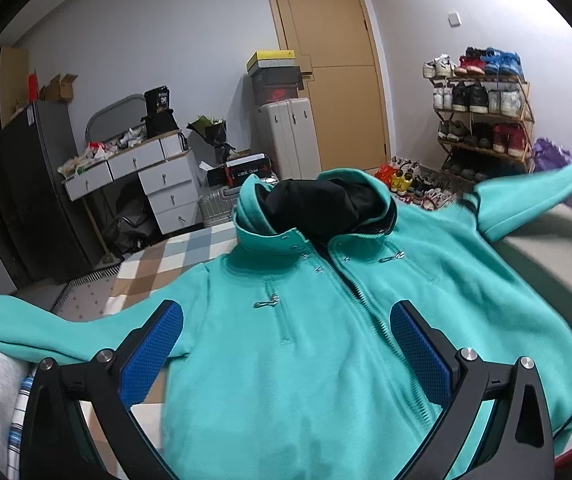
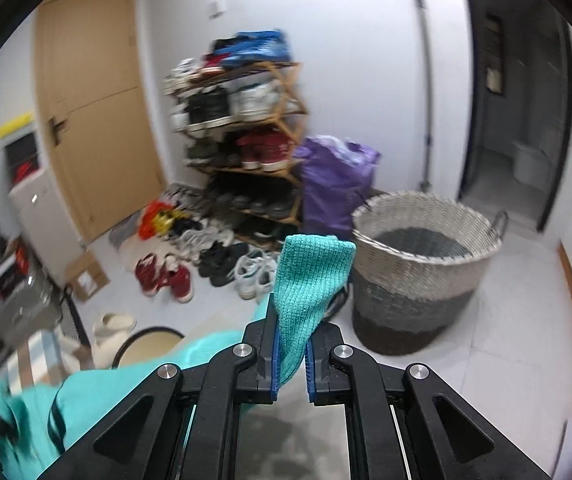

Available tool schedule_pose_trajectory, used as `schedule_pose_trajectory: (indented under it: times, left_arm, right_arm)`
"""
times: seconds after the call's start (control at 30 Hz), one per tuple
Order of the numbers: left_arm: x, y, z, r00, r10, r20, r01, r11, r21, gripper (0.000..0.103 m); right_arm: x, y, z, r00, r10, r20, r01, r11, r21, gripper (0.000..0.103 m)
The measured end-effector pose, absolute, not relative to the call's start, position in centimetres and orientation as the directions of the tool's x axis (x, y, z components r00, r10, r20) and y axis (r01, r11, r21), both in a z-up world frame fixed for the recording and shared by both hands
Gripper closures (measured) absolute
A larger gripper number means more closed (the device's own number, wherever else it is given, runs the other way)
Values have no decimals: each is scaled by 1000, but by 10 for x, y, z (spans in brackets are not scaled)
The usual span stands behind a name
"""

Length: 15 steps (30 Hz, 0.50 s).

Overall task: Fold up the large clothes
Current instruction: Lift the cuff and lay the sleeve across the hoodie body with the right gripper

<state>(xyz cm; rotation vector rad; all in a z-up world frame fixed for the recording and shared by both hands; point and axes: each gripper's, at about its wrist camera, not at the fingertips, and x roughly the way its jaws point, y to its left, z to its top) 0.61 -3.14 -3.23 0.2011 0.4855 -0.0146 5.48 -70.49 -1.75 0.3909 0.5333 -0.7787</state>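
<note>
Teal jacket (image 1: 306,320) lies front-up on the bed (image 1: 158,256), ahead of the left fingers (image 1: 286,344), spread wide and empty, while the right fingers (image 2: 292,364) pinch its cuff (image 2: 310,276), lifting that sleeve, likely to fold it inward.

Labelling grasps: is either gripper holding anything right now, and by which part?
Right gripper is shut on the teal jacket, pinching the ribbed cuff of its sleeve. Left gripper is open above the jacket front, holding nothing.

Your left gripper (image 1: 286,344) hovers with jaws wide apart, while your right gripper (image 2: 291,354) is clamped on the cuff (image 2: 310,276).
</note>
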Motion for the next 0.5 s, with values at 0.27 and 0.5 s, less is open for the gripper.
schedule_pose_trajectory:
  times: [0.27,0.5]
  left_arm:
    - [7,3,-35,880,108,-462,-10,978,209,2]
    - [3,31,-25,883,146,-446,-85,985,153,2]
  right_arm:
    - [65,-677,6,671,-542,-506,688,709,152,95]
    - [70,-622,87,757,-554,-346,621,776,116,95]
